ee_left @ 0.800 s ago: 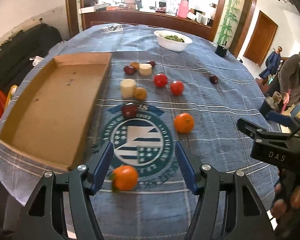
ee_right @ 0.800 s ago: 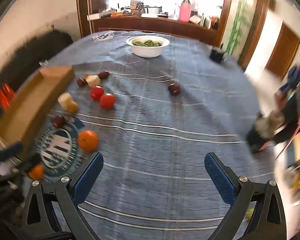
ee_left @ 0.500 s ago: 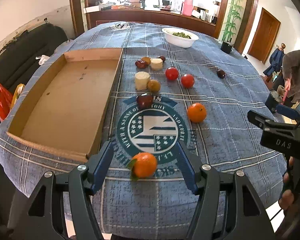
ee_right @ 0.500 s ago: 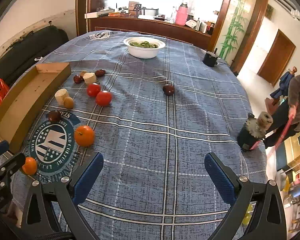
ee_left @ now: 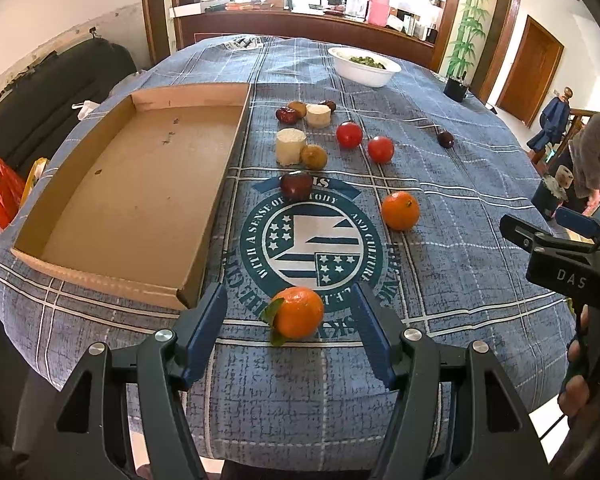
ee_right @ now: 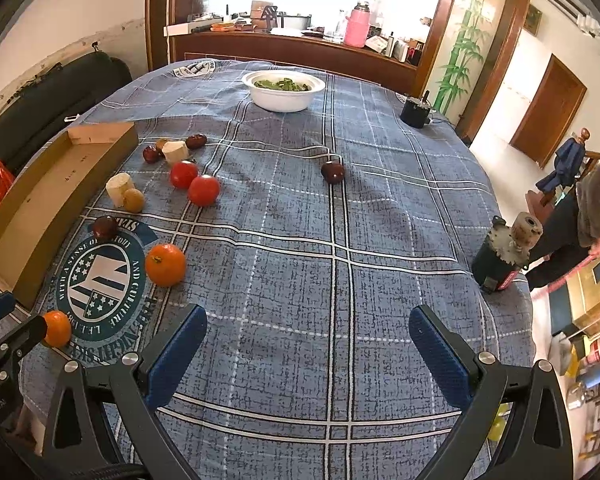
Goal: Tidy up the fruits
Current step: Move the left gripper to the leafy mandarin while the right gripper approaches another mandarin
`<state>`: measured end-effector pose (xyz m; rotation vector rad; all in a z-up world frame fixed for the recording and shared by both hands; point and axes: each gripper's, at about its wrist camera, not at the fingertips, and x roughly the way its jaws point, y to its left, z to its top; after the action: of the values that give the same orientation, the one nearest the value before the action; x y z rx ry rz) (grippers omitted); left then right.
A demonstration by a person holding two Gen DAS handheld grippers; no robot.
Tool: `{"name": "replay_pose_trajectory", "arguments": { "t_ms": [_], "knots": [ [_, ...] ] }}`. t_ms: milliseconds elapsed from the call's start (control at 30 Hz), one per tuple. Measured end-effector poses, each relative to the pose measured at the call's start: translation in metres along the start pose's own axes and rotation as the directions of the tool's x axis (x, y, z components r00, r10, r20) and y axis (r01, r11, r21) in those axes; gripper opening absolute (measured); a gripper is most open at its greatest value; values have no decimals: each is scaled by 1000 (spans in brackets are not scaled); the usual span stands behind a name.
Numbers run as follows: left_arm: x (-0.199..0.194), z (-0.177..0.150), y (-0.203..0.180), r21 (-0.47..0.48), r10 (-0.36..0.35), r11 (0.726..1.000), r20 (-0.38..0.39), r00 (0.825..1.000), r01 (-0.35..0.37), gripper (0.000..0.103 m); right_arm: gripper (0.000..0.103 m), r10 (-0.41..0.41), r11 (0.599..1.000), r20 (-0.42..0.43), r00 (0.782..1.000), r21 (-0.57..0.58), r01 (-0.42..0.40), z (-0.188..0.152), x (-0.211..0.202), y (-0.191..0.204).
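- Left wrist view: the left gripper [ee_left: 290, 312] stands wide open, tilted down at the table edge; a leafy orange [ee_left: 298, 312] sits on the cloth between its blue fingers [ee_left: 208, 320], touched by neither.
- A second orange [ee_left: 400, 211] lies further up, to the right of the round emblem [ee_left: 314, 246].
- The cardboard tray [ee_left: 204, 236] lies to the left with nothing in it.
- Beyond the emblem lie a dark plum [ee_left: 296, 185], two tomatoes [ee_left: 380, 149], two pale chunks [ee_left: 290, 146] and some small brown and dark fruits, all on the cloth and outside the tray.
- Right wrist view: the right gripper [ee_right: 308, 342] is spread fully and holds nothing, over bare blue checked cloth [ee_right: 340, 280].
- One dark fruit [ee_right: 332, 172] lies alone mid-table, well apart from the rest.
- A white bowl [ee_right: 283, 98] of greens stands at the far side.
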<state>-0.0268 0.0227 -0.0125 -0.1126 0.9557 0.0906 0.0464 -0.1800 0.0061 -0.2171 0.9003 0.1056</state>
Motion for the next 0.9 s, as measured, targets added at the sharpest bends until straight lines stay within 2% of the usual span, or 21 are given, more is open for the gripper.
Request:
{"name": "replay_pose_trajectory", "arguments": {
  "t_ms": [233,467,567,700,800,900],
  "knots": [
    [6,-4,3,-2,-3,1000,-1,1000,3,63,102,-22,1000,7,1000,-7,23,-1,-2,1],
    [11,-6,3,6,0,1000,-16,1000,0,63,102,-121,992,33,992,-39,122,-2,-5,6],
    [13,-7,3,10,4,1000,-26,1000,-4,63,102,-134,989,43,990,-51,136,-2,-6,7],
    [14,-6,4,12,10,1000,-27,1000,-10,63,102,-118,991,36,992,-53,119,-2,-5,7],
    [13,-5,7,15,17,1000,-46,999,-16,63,102,-20,999,22,1000,-32,21,-4,-3,3],
    [14,-4,12,7,1,1000,-59,998,-1,63,100,69,998,12,998,-8,-69,-7,1,0]
  ]
}}
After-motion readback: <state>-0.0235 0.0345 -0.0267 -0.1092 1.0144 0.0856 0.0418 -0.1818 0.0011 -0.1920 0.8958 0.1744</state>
